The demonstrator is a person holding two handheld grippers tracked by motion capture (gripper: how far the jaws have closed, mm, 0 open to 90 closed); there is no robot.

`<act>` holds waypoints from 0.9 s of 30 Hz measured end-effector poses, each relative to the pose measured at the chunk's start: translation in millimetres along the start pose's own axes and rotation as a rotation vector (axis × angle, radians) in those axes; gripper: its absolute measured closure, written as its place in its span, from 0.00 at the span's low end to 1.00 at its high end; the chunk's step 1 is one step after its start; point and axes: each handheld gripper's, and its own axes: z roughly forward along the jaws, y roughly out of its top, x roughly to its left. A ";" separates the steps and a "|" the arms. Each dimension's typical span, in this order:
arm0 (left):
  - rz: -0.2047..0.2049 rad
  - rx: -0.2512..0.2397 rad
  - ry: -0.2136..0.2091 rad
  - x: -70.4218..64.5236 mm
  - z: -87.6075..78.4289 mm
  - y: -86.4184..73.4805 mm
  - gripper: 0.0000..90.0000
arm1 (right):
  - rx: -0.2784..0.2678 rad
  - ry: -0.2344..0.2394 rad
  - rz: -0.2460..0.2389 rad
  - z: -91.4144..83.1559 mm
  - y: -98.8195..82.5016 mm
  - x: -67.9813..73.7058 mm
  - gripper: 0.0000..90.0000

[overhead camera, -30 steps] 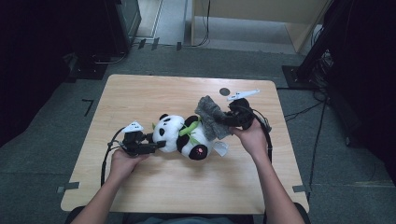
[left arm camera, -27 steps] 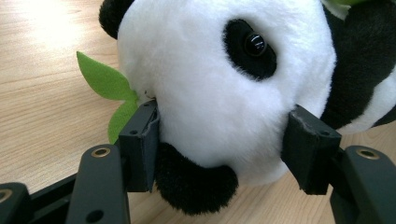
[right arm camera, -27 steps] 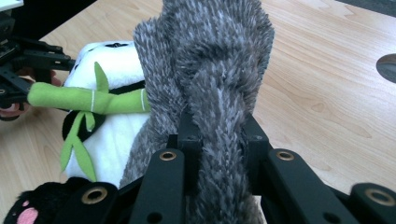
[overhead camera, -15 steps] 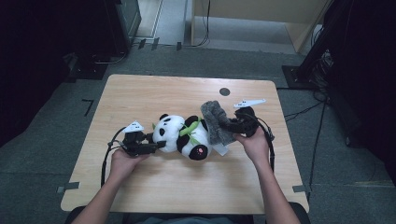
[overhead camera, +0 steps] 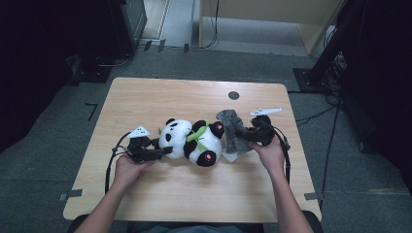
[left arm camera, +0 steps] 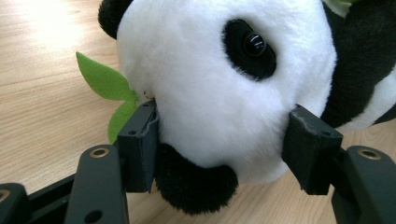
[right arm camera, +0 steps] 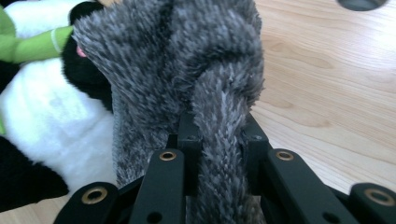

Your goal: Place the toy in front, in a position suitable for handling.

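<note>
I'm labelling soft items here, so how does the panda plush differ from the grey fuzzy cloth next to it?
The panda plush is black and white with green leaf trim; the grey fuzzy cloth is one mottled grey. The panda is a plump stuffed figure lying on the table; the cloth is limp and bunched. The left gripper clamps the panda's head, the right gripper pinches a cloth fold. Both look soft.

I can read no text, label, brand, number or sign anywhere here.
</note>
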 end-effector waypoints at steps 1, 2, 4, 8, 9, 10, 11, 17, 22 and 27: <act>0.000 0.000 -0.001 0.0 0.0 0.0 0.40 | -0.004 -0.003 0.005 -1.6 -0.4 -2.0 0.85; 0.000 -0.001 -0.001 0.1 0.1 0.0 0.40 | -0.011 -0.009 0.008 -3.5 -0.5 -3.9 0.85; 0.001 -0.001 -0.001 0.1 0.1 0.0 0.40 | -0.030 -0.012 0.023 -8.7 0.4 -6.2 0.85; -0.003 -0.004 0.000 -0.1 0.3 -0.2 0.40 | -0.099 0.017 0.046 -20.8 7.6 -5.0 0.85; -0.004 -0.006 0.002 -0.4 0.3 -0.5 0.40 | -0.106 0.020 0.043 -24.2 10.5 -3.2 0.85; -0.006 -0.007 0.003 -0.7 0.3 -0.7 0.40 | -0.111 0.022 0.036 -27.8 13.8 -0.8 0.85; -0.009 -0.010 0.004 -1.0 0.3 -1.0 0.39 | -0.123 0.028 0.028 -31.1 16.9 1.9 0.85; -0.025 -0.021 0.022 -5.7 0.5 -2.4 0.39 | -0.153 0.060 -0.032 -42.8 39.7 22.3 0.85; -0.017 -0.007 0.029 -7.6 -0.8 -1.7 0.39 | -0.165 0.120 -0.090 -40.2 52.1 43.0 0.85; -0.005 -0.007 0.033 -7.7 -0.8 -2.7 0.39 | -0.107 0.125 -0.126 -17.9 55.1 53.3 0.85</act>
